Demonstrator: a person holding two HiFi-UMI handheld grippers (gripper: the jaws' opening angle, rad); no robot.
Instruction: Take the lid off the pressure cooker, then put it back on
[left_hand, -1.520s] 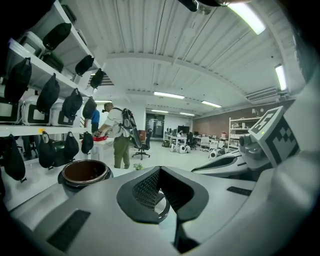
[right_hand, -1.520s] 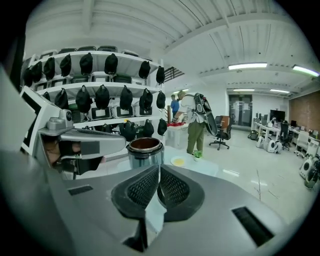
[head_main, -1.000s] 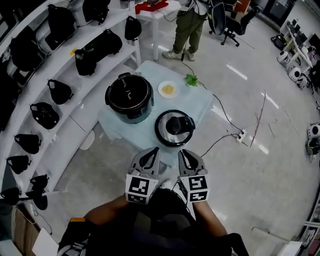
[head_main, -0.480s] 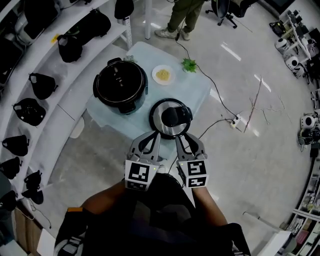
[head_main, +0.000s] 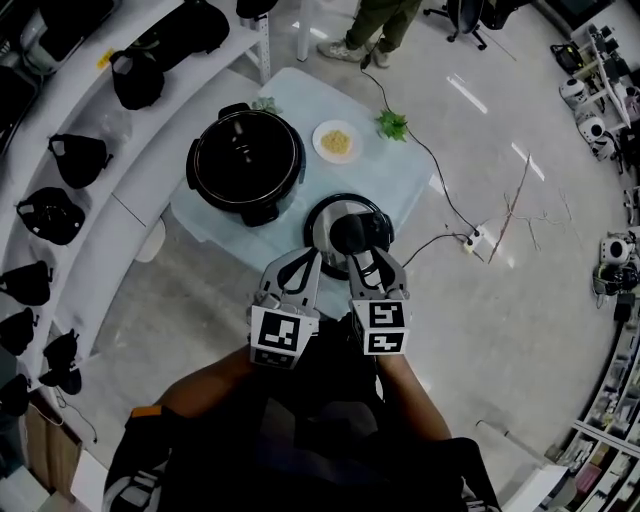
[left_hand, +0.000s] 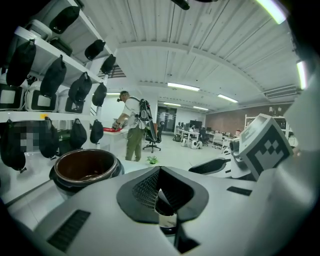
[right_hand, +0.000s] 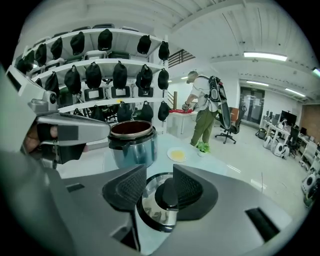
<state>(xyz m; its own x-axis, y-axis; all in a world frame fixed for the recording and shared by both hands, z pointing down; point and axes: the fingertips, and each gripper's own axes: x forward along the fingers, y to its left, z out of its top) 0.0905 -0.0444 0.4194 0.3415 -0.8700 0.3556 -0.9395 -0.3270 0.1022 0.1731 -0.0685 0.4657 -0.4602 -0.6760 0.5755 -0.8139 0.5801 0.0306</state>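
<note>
The pressure cooker pot (head_main: 245, 165) stands open on the pale blue table (head_main: 410, 185), its dark bowl showing in the left gripper view (left_hand: 85, 167) and the right gripper view (right_hand: 131, 140). Its round steel lid (head_main: 325, 222) with a black knob (head_main: 350, 235) lies on the table to the pot's right. My right gripper (head_main: 373, 258) reaches over the lid's near rim. Its jaws are opening, and the knob (right_hand: 169, 192) sits just beyond the gap of the right gripper (right_hand: 160, 171), untouched. My left gripper (head_main: 300, 260) hovers beside it, left of the lid, tips together (left_hand: 159, 169), holding nothing.
A small plate of yellow food (head_main: 338, 141) and a green plant sprig (head_main: 393, 125) sit at the table's far side. Curved white shelves with black bags (head_main: 75, 155) run along the left. A person stands beyond the table (right_hand: 204, 117). A cable (head_main: 440, 215) trails across the floor on the right.
Both grippers have moved forward from short of the table to the lid's near rim. The right jaws have come apart; the left stayed together.
</note>
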